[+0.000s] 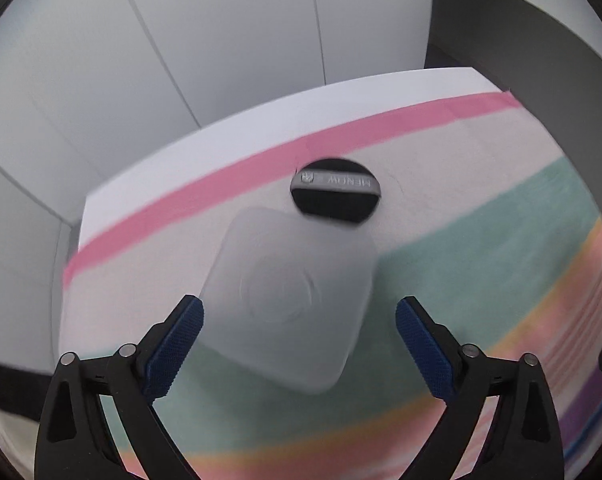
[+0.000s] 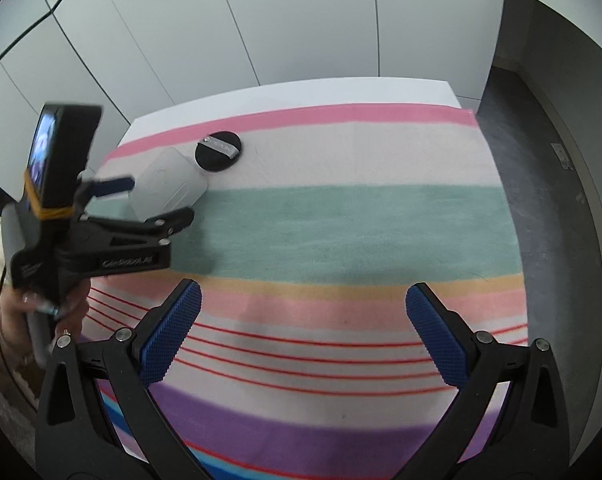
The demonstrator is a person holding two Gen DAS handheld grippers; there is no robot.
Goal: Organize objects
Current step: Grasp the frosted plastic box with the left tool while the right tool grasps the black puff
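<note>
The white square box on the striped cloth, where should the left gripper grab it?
Across two opposite flat sides of the white square box, from above. It lies flat with rounded corners, and the open left gripper already straddles it.

One white rounded-square case [image 1: 289, 304] and one black round disc [image 1: 335, 190] with one grey strap across it, the disc touching the case's corner at about 1 o'clock from it. One striped cloth [image 1: 481, 240] under both, on one white table [image 1: 261, 128], which shows at 12 o'clock. Two grippers: the left gripper [image 1: 299, 312] and the right gripper [image 2: 303, 300], each with two blue pads [image 2: 173, 332]; one hand [image 2: 41, 308] at 9 o'clock in the right wrist view.
</note>
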